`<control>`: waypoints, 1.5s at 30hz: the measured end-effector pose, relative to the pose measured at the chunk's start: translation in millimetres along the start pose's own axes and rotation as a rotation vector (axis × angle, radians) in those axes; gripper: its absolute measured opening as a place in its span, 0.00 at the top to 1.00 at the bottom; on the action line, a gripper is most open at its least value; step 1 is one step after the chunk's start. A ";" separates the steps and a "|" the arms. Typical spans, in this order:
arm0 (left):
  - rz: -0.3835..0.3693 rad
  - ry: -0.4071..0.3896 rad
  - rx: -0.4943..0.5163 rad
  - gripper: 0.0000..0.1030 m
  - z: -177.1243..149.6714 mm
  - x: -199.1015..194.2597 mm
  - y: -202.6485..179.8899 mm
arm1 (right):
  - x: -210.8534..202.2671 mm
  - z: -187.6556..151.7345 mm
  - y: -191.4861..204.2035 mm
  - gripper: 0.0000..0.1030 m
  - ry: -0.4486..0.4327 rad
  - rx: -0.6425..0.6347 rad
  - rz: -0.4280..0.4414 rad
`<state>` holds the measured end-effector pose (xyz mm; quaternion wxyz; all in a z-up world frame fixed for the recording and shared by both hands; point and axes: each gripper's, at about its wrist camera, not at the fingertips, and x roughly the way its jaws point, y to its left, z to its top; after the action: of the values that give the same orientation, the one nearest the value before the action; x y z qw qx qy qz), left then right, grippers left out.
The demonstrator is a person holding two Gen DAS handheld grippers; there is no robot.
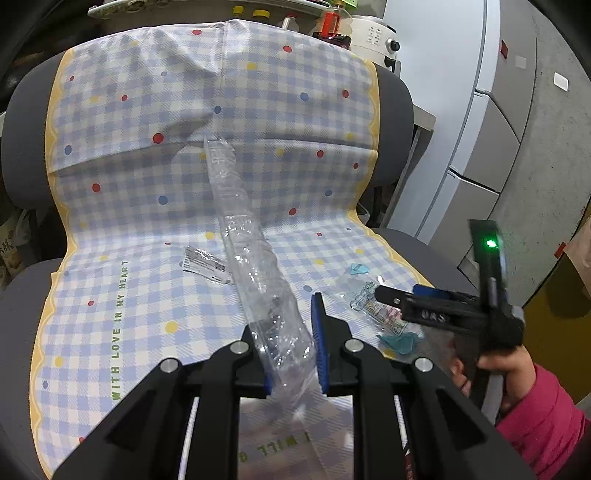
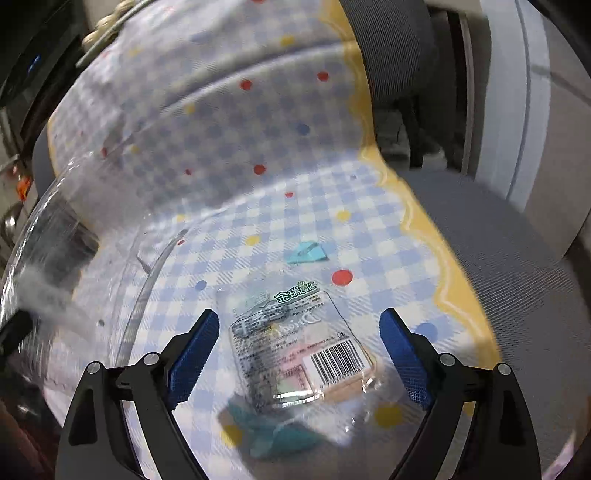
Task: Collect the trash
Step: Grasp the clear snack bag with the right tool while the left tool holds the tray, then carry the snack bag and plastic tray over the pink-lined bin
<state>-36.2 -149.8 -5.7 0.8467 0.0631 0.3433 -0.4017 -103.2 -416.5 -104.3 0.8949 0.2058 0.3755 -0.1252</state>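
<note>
My left gripper is shut on a long clear plastic bag that stretches up and away over a checked cloth on a grey chair. The bag shows at the left of the right wrist view. My right gripper is open just above a clear printed wrapper with a barcode lying on the cloth; the wrapper also shows in the left wrist view. A small teal scrap lies beyond it, and a teal piece lies under the wrapper's near end. A clear label wrapper lies left of the bag.
The grey chair seat is bare to the right of the cloth. A grey cabinet with drawers stands at the right. Bottles and a white appliance sit behind the chair back.
</note>
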 end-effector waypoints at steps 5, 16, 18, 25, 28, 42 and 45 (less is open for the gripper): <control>-0.004 0.001 -0.006 0.86 0.1 2.2 3.0 | 4.8 -6.6 -2.0 0.14 0.049 -0.007 0.041; 0.006 0.013 -0.010 0.85 -1.7 4.9 2.1 | -3.7 -43.9 45.9 0.17 0.061 -0.254 -0.046; 0.009 0.023 -0.005 0.86 -2.6 8.0 2.4 | -5.6 -45.9 48.3 0.35 0.037 -0.247 -0.062; 0.028 0.012 0.028 0.85 -1.8 7.1 -4.2 | -51.1 -45.1 35.1 0.73 -0.087 -0.202 -0.058; -0.022 -0.013 0.046 0.86 -0.8 -0.8 -16.3 | -80.6 -45.3 23.2 0.87 -0.130 -0.159 -0.040; -0.446 -0.074 0.205 0.87 -19.5 -13.2 -159.1 | -209.8 -111.4 -56.2 0.82 -0.208 -0.010 -0.175; -0.521 -0.055 0.245 0.87 -34.0 -8.1 -193.3 | -227.1 -124.6 -69.8 0.82 -0.222 0.031 -0.213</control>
<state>-197.7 -261.0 6.4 0.7100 0.0636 0.2740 -0.6456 -363.0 -404.8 -38.0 0.9094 0.1635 0.2919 -0.2471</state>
